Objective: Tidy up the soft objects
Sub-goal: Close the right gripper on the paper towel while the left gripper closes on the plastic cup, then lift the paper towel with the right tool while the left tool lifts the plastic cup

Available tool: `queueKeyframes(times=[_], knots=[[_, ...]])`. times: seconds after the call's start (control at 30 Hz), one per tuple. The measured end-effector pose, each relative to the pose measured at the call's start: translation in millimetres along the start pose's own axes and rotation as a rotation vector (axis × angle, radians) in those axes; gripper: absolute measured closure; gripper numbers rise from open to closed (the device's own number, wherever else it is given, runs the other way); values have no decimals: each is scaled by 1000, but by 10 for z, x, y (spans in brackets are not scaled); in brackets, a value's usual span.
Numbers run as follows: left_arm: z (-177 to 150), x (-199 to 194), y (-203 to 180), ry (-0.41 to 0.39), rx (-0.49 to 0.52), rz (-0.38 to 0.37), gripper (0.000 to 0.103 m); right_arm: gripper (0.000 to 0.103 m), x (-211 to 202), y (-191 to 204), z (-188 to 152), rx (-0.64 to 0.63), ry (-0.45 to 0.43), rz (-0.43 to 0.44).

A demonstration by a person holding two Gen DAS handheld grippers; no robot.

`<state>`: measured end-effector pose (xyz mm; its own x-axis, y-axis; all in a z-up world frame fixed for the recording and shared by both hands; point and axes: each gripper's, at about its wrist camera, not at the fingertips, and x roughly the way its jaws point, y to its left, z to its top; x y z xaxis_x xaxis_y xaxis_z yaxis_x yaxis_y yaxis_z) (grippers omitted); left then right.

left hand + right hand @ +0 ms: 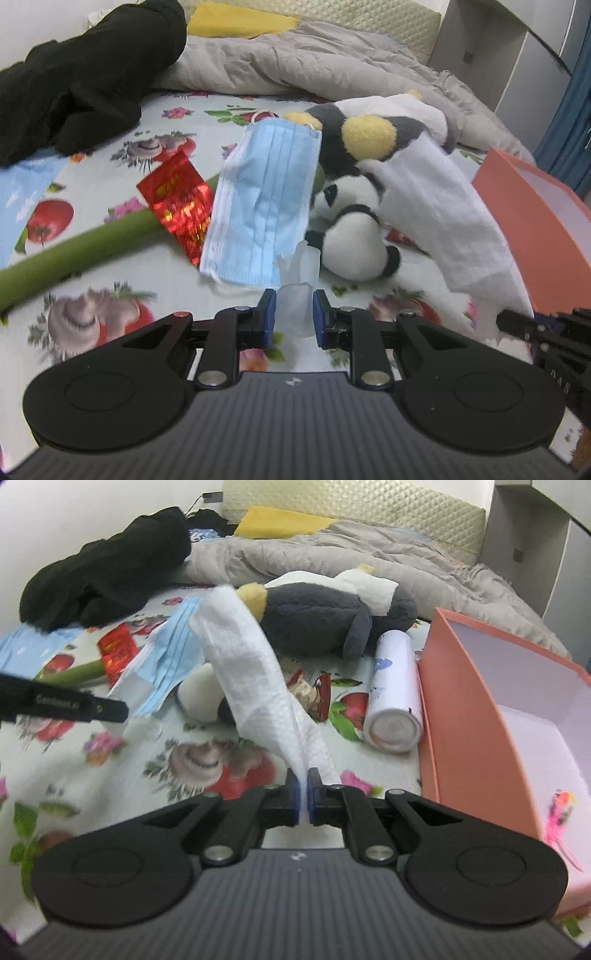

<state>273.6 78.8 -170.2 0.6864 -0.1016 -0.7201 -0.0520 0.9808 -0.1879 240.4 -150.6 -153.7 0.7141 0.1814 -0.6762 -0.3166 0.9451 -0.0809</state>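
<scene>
face mask (262, 199): we see pleated, matt non-woven cloth
tissue (255, 679): soft embossed paper, matt
red packet (177, 201), at 9 o'clock of the mask: glossy foil
penguin toy (317, 620): fuzzy plush
box (476, 716): we see smooth matt card
bedsheet (110, 280): printed cloth

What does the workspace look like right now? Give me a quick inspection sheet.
Surface: floral bed sheet, rumpled grey quilt behind.
Job's things: blue face mask with clear wrapper; white tissue; panda plush; penguin plush; open orange box.
Clutter: red packet, green tube, white can, black garment, yellow pillow.
Grippers: left gripper shut on the wrapper, mask lifted; right gripper shut on the tissue.
Cables: one thin cable at the wall.
Surroundings: padded headboard, grey cabinet.
</scene>
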Motion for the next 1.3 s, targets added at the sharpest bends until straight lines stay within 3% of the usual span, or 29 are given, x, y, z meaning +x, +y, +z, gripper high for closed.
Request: queueKeyframes(times=[0.33, 0.53, 0.6, 0.63, 0.67, 0.7, 0.93, 1.17, 1.3], knots=[[-312, -418, -56, 12, -4, -33, 78, 95, -501, 35, -412, 15, 52, 16], [-494, -554, -86, 37, 7, -20, 78, 90, -583, 98, -565, -7, 73, 134], [-523, -569, -81, 46, 19, -8, 78, 69, -560, 106, -577, -25, 67, 144], [-532, -576, -66, 51, 16, -4, 78, 51, -544, 98, -568, -23, 58, 151], [-535, -579, -46, 53, 13, -3, 78, 40, -526, 83, -554, -17, 49, 166], [-542, -591, -36, 54, 13, 2, 78, 38, -511, 77, -537, -15, 46, 181], [-578, -640, -23, 62, 16, 21, 78, 37, -266, 128, -402, -74, 11, 244], [-611, -625, -110, 71, 33, 33, 78, 38, 83, 233, -362, -75, 115, 272], [-631, -590, -127, 75, 29, 39, 78, 42, 141, 263, -385, -68, 111, 249]])
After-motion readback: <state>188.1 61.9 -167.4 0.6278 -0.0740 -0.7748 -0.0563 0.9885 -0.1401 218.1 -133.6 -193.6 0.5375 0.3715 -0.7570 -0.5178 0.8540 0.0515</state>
